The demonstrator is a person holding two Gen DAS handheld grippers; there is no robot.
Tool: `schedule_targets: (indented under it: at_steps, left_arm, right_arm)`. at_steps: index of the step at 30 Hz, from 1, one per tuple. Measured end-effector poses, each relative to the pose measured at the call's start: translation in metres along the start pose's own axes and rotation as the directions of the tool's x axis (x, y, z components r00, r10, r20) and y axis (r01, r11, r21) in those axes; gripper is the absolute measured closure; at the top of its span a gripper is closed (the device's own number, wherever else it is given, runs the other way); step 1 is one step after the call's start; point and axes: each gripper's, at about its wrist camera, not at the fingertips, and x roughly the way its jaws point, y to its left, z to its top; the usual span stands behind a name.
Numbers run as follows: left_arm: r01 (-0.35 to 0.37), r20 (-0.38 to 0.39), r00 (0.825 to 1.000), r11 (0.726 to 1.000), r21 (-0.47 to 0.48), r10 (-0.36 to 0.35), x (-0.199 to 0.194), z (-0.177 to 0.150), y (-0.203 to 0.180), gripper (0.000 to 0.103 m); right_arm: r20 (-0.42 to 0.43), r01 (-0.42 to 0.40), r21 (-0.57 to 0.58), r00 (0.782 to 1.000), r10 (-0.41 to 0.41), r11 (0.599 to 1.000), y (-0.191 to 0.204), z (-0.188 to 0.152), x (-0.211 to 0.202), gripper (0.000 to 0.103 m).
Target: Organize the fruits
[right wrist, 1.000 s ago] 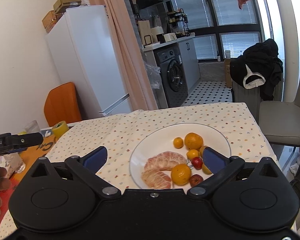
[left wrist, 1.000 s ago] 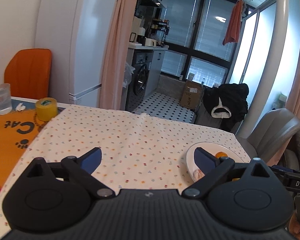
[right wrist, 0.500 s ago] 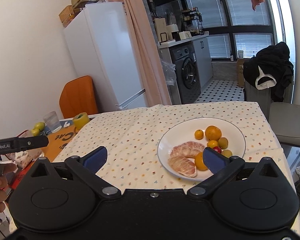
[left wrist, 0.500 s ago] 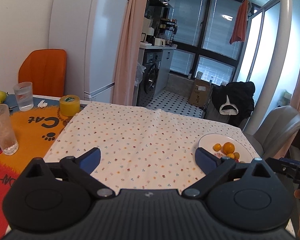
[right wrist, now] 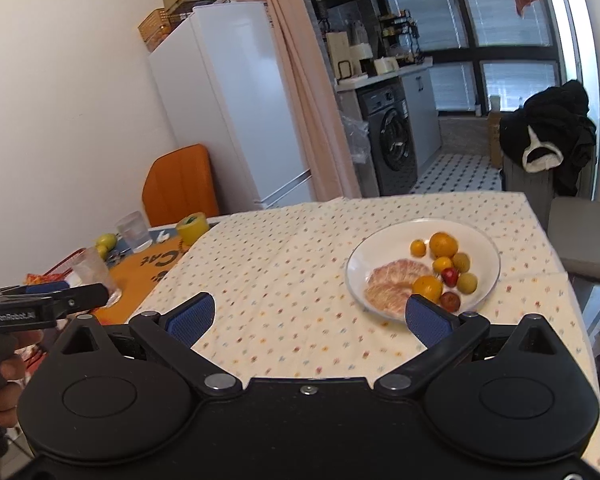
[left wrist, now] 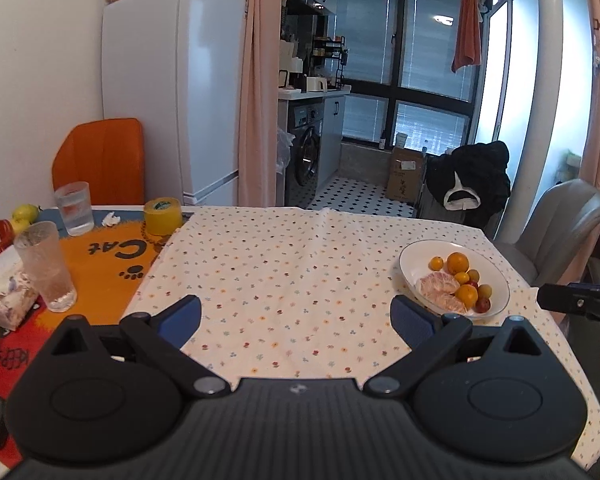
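Left side of table: a frosted tumbler (left wrist: 46,266), a clear glass (left wrist: 74,208), a green fruit (left wrist: 24,213) and a yellow tape roll (left wrist: 162,216) are set on an orange mat (left wrist: 100,256). Centre: a flowered tablecloth (left wrist: 284,272) is spread bare. Left gripper (left wrist: 296,318): held above the cloth, fingers wide apart, nothing gripped. Right: a white plate (right wrist: 488,248) is loaded with peeled citrus segments (right wrist: 392,280), oranges (right wrist: 443,244) and small red fruit (right wrist: 450,276). Right gripper (right wrist: 308,318): fingers spread, empty, near the plate's front rim.
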Motion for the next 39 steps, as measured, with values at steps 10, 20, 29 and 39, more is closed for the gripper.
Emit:
schedule_targets:
  at_steps: [10,20,29,39]
  left_arm:
    - [0.016,-0.009,1.000,1.000,0.015,-0.016,-0.024,-0.019,0.002,0.003]
    - [-0.018,-0.014,1.000,1.000,0.015,0.018,-0.030,-0.031,0.012,0.003]
    - [-0.019,0.011,1.000,1.000,-0.001,0.019,-0.038,-0.029,0.018,0.003]
    - [-0.003,0.011,1.000,1.000,0.005,0.003,-0.042,-0.030,0.017,0.003]
  right_arm:
    - [-0.076,-0.075,-0.058,0.995,0.071,0.995,0.021,-0.013,-0.019,0.000]
    - [-0.076,-0.031,-0.098,0.997,0.023,0.995,0.030,-0.023,-0.028,0.000]
    - [-0.054,-0.036,-0.082,0.998,0.032,0.996,0.027,-0.022,-0.033,0.000]
    - [-0.054,-0.035,-0.109,0.998,0.029,0.993,0.030,-0.021,-0.035,0.000]
